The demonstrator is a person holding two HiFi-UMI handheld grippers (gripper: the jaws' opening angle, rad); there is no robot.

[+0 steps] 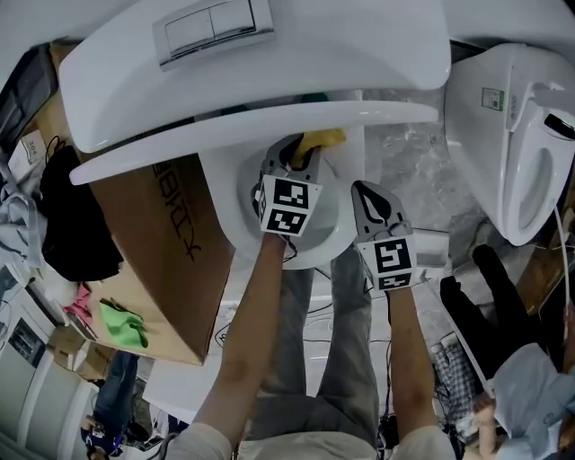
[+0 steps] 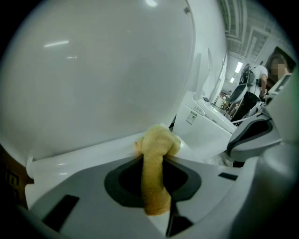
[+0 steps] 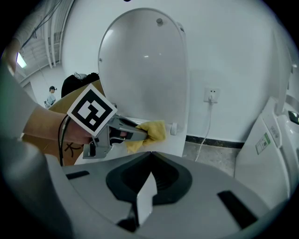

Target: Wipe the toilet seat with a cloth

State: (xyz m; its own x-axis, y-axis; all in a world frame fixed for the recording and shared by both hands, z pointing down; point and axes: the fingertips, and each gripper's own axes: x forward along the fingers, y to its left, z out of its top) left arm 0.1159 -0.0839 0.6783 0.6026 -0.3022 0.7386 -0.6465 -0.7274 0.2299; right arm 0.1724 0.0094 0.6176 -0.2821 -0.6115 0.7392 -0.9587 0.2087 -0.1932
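Observation:
My left gripper (image 1: pixel 299 154) is shut on a yellow cloth (image 1: pixel 324 138) and holds it against the back of the white toilet seat (image 1: pixel 333 232), under the raised lid (image 1: pixel 269 126). In the left gripper view the cloth (image 2: pixel 159 142) bulges out past the jaws of the left gripper (image 2: pixel 154 164) onto the seat's rear edge (image 2: pixel 84 156), at the foot of the lid (image 2: pixel 93 70). My right gripper (image 1: pixel 365 190) hovers just right of the seat, shut with nothing in it. Its view shows the left gripper (image 3: pixel 119 128), the cloth (image 3: pixel 153 132), the seat (image 3: pixel 175 145) and the upright lid (image 3: pixel 145 65).
A cardboard box (image 1: pixel 171 260) stands left of the toilet. A second toilet (image 1: pixel 521 144) stands to the right. The cistern with its flush plate (image 1: pixel 214 27) lies above. A wall socket (image 3: pixel 211 95) with a cable hangs right of the lid. People stand far off (image 2: pixel 254 84).

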